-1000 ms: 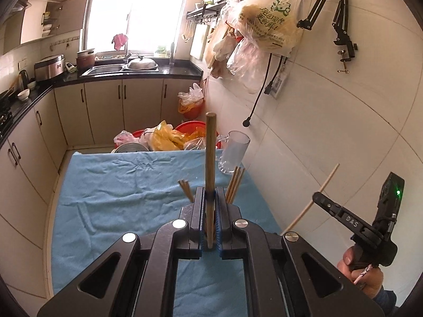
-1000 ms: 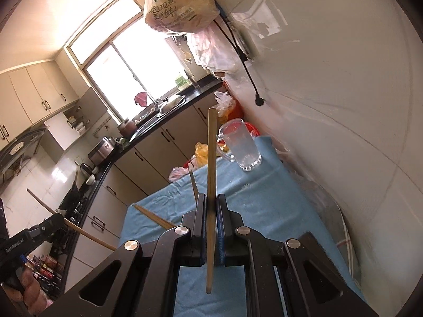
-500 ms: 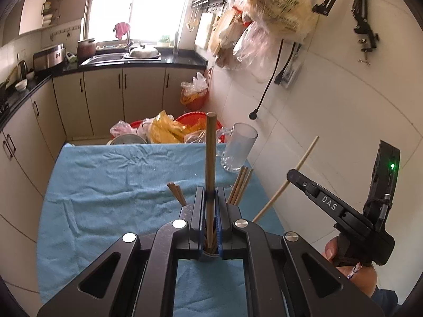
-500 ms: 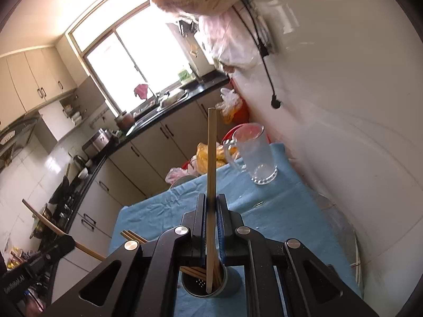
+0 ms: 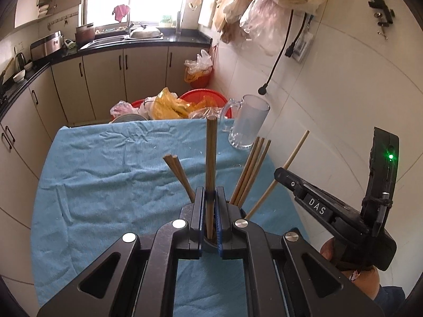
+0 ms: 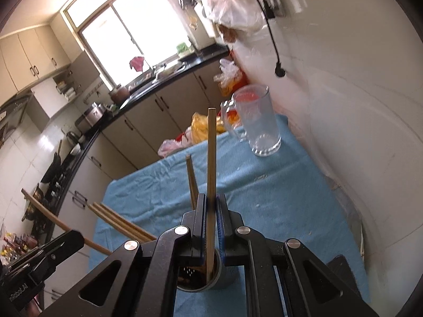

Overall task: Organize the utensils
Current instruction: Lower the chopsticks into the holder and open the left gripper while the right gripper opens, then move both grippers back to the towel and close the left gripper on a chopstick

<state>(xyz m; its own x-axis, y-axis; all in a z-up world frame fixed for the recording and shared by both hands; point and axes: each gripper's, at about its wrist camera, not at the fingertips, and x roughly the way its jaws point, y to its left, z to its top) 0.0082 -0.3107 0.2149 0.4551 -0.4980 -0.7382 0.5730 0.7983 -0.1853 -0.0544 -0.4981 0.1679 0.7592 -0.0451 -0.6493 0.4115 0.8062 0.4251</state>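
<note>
A blue cloth (image 5: 111, 185) covers the table, and on it a glass mug (image 5: 248, 124) stands at the far right corner, near the white wall. A metal holder (image 6: 211, 277) stands on the cloth just under both grippers, with several chopsticks (image 5: 251, 171) leaning in it. The left gripper (image 5: 210, 211) has its jaws closed on one dark chopstick (image 5: 211, 163), whose lower end is inside the holder, and the right gripper (image 6: 210, 214) has its jaws closed on a pale chopstick (image 6: 211, 163), whose tip is also inside the holder.
</note>
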